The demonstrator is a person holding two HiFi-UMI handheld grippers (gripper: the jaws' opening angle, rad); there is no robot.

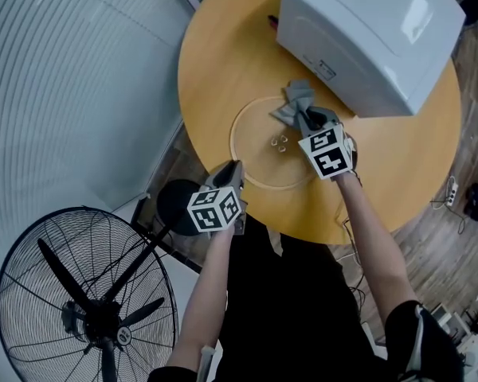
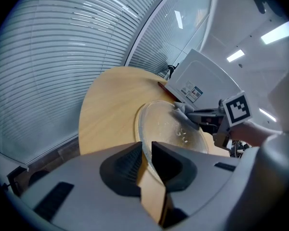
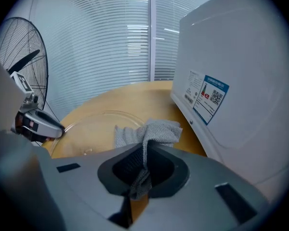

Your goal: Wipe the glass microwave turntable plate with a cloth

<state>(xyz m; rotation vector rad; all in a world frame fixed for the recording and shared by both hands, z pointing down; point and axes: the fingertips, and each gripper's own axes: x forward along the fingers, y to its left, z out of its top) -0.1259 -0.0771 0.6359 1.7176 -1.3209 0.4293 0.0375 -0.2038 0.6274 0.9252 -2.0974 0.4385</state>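
Head view: left gripper pinches the near rim of the glass plate on the table; right gripper clamps the cloth at its far edge. Hard wiping may tug the rim loose.

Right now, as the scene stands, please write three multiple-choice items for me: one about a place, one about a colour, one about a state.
1. Where does the white microwave stand?
A) on the round wooden table
B) on the floor
C) on a shelf

2. What colour is the cloth?
A) red
B) grey
C) yellow

3. What does the left gripper do?
A) hangs open in the air
B) holds the cloth
C) clamps the rim of the glass turntable plate

Answers:
1 A, it sits on the tabletop beside the plate.
2 B, grey fabric is pinched in the right gripper.
3 C, the rim runs between its closed jaws.
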